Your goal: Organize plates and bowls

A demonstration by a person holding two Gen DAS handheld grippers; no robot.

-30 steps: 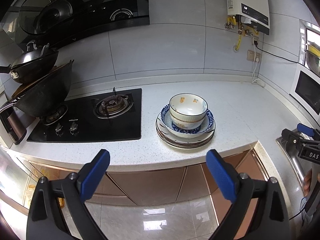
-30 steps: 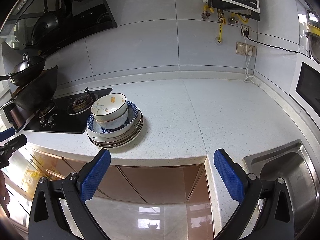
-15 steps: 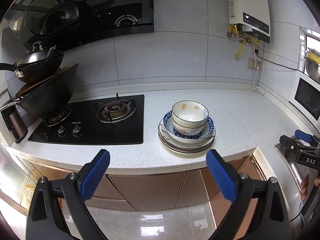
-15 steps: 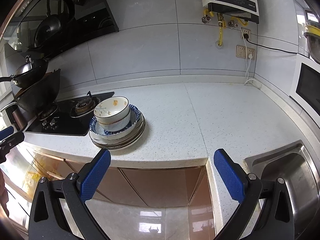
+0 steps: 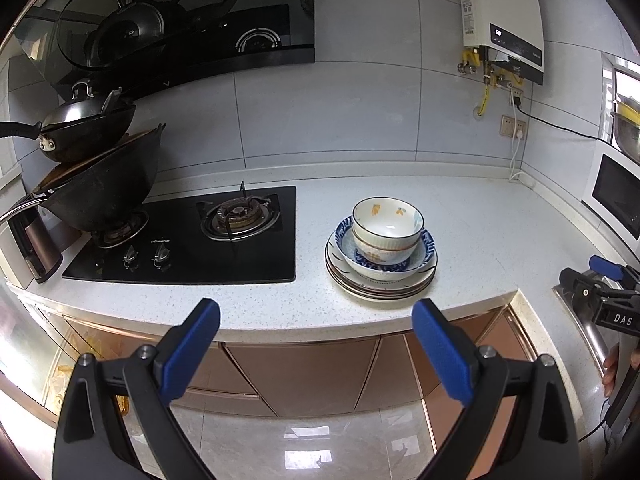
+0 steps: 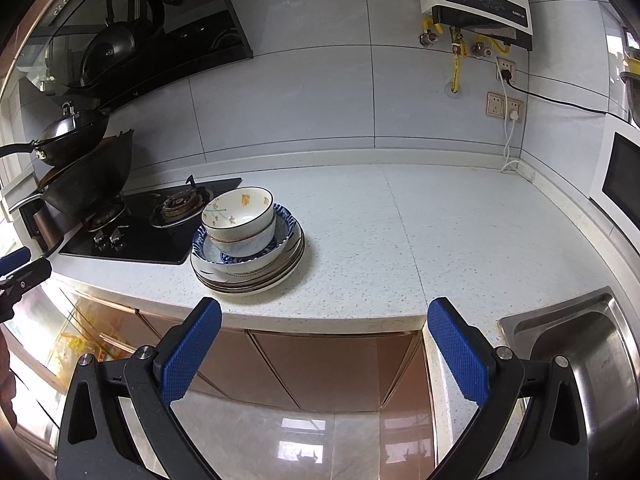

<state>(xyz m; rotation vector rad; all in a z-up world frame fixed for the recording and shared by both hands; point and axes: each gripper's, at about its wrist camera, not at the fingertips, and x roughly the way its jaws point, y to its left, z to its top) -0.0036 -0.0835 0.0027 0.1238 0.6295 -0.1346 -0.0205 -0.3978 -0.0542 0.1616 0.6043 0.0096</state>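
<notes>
A stack of dishes stands on the white counter near its front edge. A white bowl with orange flowers tops a second white bowl inside a blue-patterned bowl, on several plates. My left gripper is open and empty, in front of the counter edge, left of the stack. My right gripper is open and empty, in front of the counter, right of the stack.
A black gas hob with stacked woks lies left of the dishes. A steel sink sits at the right. A water heater and a plugged socket hang on the tiled wall. Brown cabinets are below.
Both grippers have moved a little closer to the counter and lower; the dish stack looks slightly larger. Both stay open. The dishes have not moved.
</notes>
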